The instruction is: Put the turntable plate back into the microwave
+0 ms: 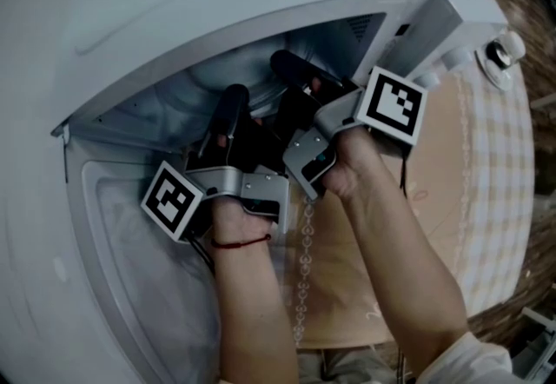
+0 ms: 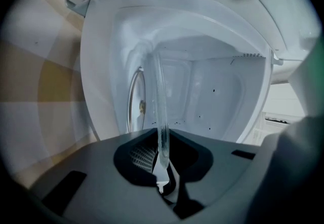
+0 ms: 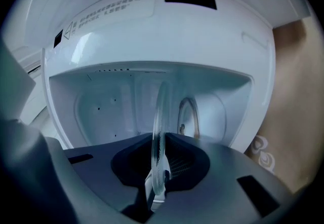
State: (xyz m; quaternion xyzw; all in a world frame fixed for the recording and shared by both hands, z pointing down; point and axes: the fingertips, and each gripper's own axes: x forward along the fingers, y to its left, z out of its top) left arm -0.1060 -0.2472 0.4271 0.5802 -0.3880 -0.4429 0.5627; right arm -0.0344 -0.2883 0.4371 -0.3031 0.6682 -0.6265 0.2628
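Currently both grippers reach level into the open microwave, seen from above in the head view w/ its door swung out at lower left. L gripper and R gripper sit side by side in the cavity mouth, close together, and their dark tips are lost in shadow there. Each marker cube faces up: L cube, R cube. L hand has a red string round the wrist; R hand is just beside it. The turntable plate is clear glass and can't be made out in the head view. In the L gripper view it shows edge-on, its rim pinched between the nearly closed jaws of the L gripper, and it runs forward into the cavity. The R gripper view is the same: plate edge-on, rim clamped by the R gripper. So the plate is held at its near rim by both, partly inside the cavity and clear of the walls. A round ring w/ a small hub sits on one cavity surface beside the plate, and it also shows in the R gripper view. A printed label is on the front frame. A white knob sticks out at upper right, over a beige checked tablecloth.
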